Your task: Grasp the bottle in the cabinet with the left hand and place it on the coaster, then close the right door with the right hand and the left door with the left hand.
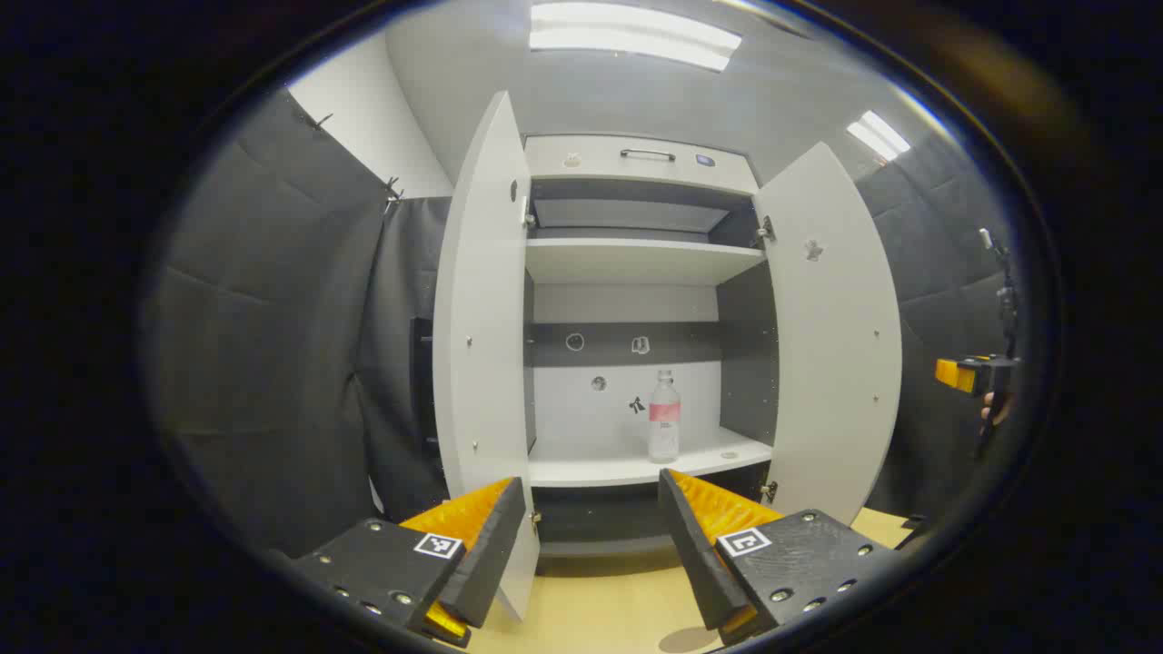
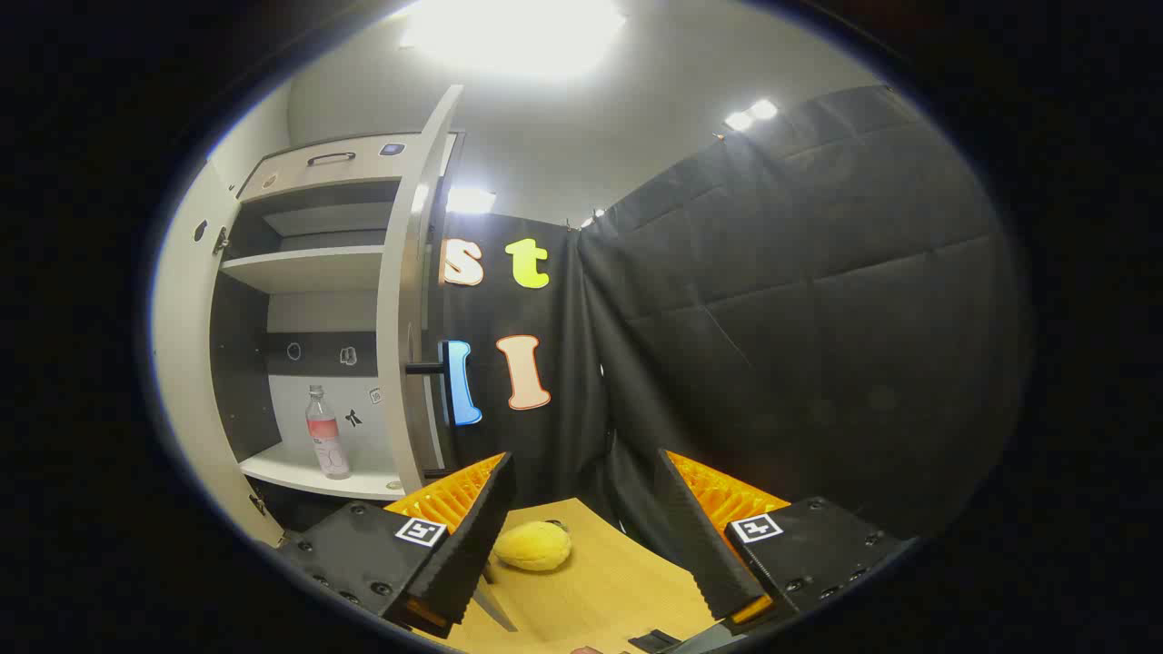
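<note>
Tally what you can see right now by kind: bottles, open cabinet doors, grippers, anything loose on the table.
Bottles: 1, the bottle on the cabinet's lower shelf
Open cabinet doors: 2, left door and right door
Grippers: 2, left gripper and right gripper
Yellow items on the table: 1, a yellow soft object
Total: 6

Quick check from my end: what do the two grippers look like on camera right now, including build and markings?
Both match: the left gripper and right gripper each have two wedge-shaped fingers with ribbed inner faces, mounted on dark bolted blocks. Each block carries a small square black-and-white marker tag. In the left gripper view, the other gripper's body shows at the far right edge, with part of the hand holding it.
</note>
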